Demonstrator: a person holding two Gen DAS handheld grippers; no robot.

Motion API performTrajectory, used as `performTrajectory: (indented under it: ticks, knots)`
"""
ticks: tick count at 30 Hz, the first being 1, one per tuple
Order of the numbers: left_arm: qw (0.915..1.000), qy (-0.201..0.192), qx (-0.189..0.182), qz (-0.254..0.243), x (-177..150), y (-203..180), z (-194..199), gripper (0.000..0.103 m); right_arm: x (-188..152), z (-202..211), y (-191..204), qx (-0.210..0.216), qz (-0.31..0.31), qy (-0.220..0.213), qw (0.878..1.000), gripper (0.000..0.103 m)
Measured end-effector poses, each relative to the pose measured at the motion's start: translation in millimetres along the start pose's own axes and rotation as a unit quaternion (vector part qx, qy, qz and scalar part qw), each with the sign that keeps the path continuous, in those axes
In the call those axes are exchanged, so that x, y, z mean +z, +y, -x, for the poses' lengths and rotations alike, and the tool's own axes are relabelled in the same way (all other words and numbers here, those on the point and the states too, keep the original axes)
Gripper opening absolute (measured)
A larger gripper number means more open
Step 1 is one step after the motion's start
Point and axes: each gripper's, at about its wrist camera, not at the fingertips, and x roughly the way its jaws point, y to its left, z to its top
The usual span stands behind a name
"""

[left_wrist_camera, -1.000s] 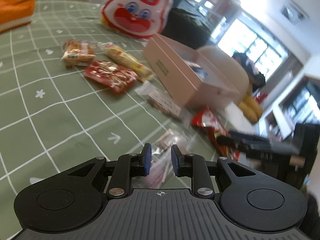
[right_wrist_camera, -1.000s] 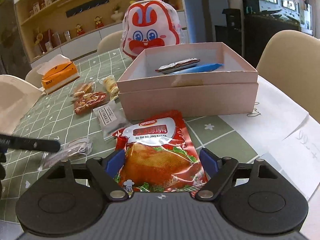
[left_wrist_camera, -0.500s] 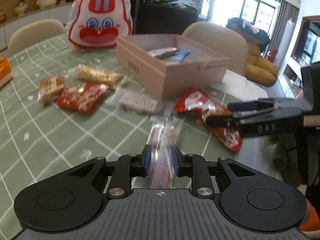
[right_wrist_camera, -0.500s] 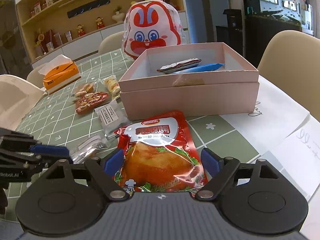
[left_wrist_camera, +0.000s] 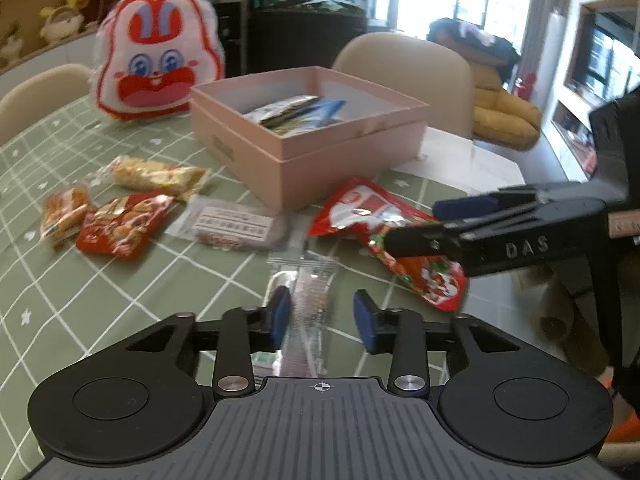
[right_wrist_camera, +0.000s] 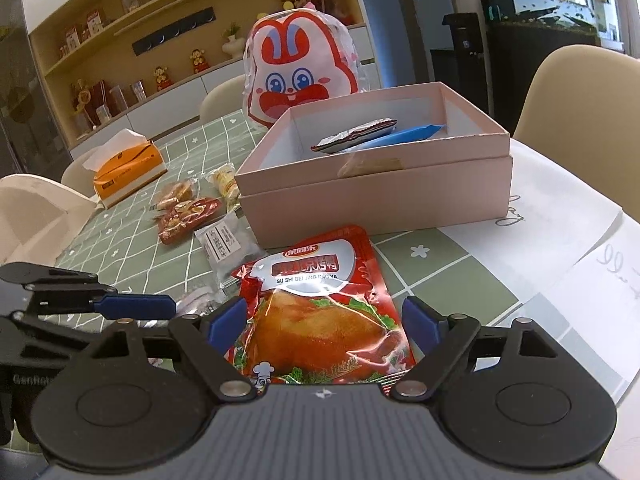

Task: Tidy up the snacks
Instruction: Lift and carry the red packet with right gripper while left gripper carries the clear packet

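One pink box (left_wrist_camera: 348, 148); six packets outside. Left gripper (left_wrist_camera: 322, 316) opening, clear packet (left_wrist_camera: 310, 300) between pads, unpressed. Right gripper (right_wrist_camera: 326, 326) open astride red packet (right_wrist_camera: 320, 312).

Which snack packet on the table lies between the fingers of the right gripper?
The large red roast-duck packet, in front of the pink box. The other packets lie further left, outside the right gripper.

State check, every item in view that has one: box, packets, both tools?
Pink box: open, no lid, two packets inside.
Clear packet: between left tool's pads, untouched.
Left tool: jaws opening.
Red chicken packet: flat on table, sealed.
Right tool: open, straddling chicken packet.
Tissue box: tissue sticking out.
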Motion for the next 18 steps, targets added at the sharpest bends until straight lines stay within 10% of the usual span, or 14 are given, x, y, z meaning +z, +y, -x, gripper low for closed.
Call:
performTrajectory:
  ticks: [18]
  knots:
    - [0.9996, -0.001, 0.027, -0.004, -2.4, -1.1, -12.8, 0.054, -0.9, 4.2, -15.2, 0.033, -0.046, -0.011, 0.998, 0.086]
